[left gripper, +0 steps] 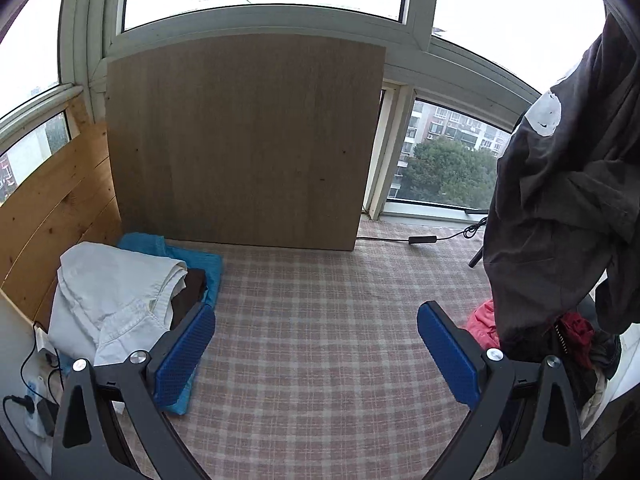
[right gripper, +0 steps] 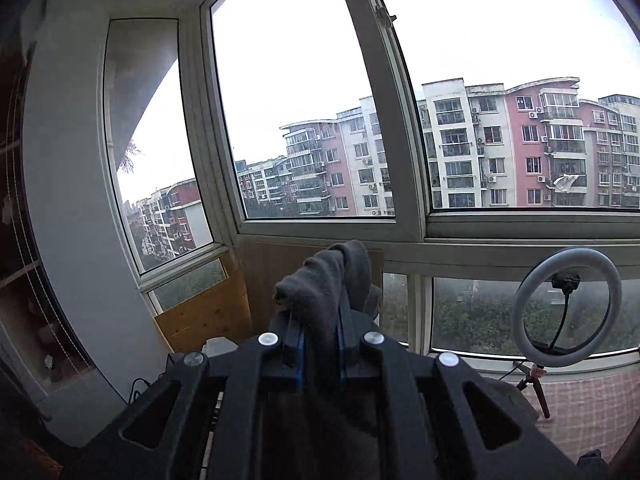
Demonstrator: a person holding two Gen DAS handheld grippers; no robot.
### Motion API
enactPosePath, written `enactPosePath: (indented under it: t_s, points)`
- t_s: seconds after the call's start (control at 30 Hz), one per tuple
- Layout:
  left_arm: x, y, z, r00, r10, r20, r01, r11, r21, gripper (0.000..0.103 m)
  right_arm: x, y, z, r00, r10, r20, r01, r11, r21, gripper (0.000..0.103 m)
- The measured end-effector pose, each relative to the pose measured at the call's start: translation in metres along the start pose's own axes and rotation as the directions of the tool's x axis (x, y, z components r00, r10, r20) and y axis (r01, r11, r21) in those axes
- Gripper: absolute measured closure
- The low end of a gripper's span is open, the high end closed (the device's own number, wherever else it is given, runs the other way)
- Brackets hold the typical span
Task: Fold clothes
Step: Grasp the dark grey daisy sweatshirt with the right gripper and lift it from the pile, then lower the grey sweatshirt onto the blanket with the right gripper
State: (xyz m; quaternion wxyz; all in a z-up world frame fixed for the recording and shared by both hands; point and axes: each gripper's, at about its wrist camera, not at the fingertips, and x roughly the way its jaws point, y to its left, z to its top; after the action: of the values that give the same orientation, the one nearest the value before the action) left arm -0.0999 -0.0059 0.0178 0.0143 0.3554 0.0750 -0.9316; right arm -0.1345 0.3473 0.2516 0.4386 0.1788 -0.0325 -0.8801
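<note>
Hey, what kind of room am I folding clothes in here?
Probably an enclosed apartment balcony, high up: wraparound windows facing apartment blocks, and a checked cloth work surface holding folded clothes.

My left gripper [left gripper: 316, 344] hovers over the checked cloth [left gripper: 320, 320]. A stack of folded clothes [left gripper: 132, 288] lies just left of my left jaw; a board [left gripper: 244, 140] stands ahead. A hanging garment [left gripper: 568, 200] is right of my right jaw, above a clothes heap [left gripper: 576, 336]. A bunch of that garment sits between my right gripper's [right gripper: 320, 344] jaws.

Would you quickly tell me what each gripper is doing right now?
Left gripper: open, holding nothing.
Right gripper: closed on the dark garment.
</note>
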Motion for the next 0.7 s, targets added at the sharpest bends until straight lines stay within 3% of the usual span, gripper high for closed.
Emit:
enactPosePath:
  t_s: [0.07,0.1,0.13,0.17,0.23,0.3,0.33,0.4,0.43,0.53,0.63,0.7]
  points:
    - [-0.013,0.028,-0.004,1.000,0.026,0.006,-0.026,0.999,-0.025,0.001,0.027,-0.004,-0.031,0.986,0.026,-0.163,-0.016,0.998,0.065,0.084]
    - [-0.017,0.038,-0.007,0.999,0.039,0.005,-0.039,0.999,-0.030,0.001,0.043,-0.007,-0.057,0.959,0.061,-0.277,-0.033,0.994,0.103,0.062]
    - [-0.016,0.046,-0.012,0.999,0.054,-0.010,-0.054,0.998,-0.027,0.001,0.063,-0.009,-0.094,0.907,0.109,-0.407,-0.056,0.989,0.140,0.036]
    - [-0.015,0.054,-0.017,0.997,0.069,-0.024,-0.069,0.997,-0.024,0.001,0.079,-0.013,-0.127,0.856,0.131,-0.501,-0.053,0.984,0.167,0.034]
    - [-0.011,0.069,-0.026,0.994,0.097,-0.055,-0.098,0.995,-0.015,0.001,0.102,-0.028,-0.183,0.792,0.105,-0.602,0.010,0.983,0.184,0.034]
    - [0.011,0.070,-0.039,0.989,0.091,-0.118,-0.090,0.996,0.014,0.001,0.125,-0.044,-0.240,0.715,0.082,-0.695,0.075,0.978,0.193,0.034]
    - [0.023,0.070,-0.045,0.985,0.087,-0.150,-0.084,0.996,0.029,0.001,0.138,-0.052,-0.260,0.694,0.069,-0.717,0.105,0.975,0.196,0.034]
    - [0.057,0.062,-0.059,0.969,0.074,-0.237,-0.062,0.996,0.061,0.001,0.163,-0.075,-0.275,0.712,0.036,-0.701,0.150,0.968,0.202,0.034]
    - [0.076,0.057,-0.067,0.958,0.077,-0.275,-0.059,0.996,0.072,0.001,0.177,-0.083,-0.281,0.709,0.015,-0.705,0.160,0.970,0.182,0.034]
    - [0.124,0.038,-0.090,0.930,0.101,-0.354,-0.068,0.992,0.105,0.001,0.222,-0.097,-0.294,0.669,-0.066,-0.741,0.176,0.982,0.071,0.034]
    - [0.169,0.027,-0.104,0.894,0.222,-0.390,-0.165,0.971,0.175,0.002,0.271,-0.111,-0.316,0.623,-0.056,-0.780,0.174,0.982,0.069,0.034]
    - [0.189,0.027,-0.105,0.890,0.211,-0.404,-0.164,0.975,0.148,0.004,0.295,-0.115,-0.328,0.606,-0.072,-0.793,0.173,0.984,0.043,0.034]
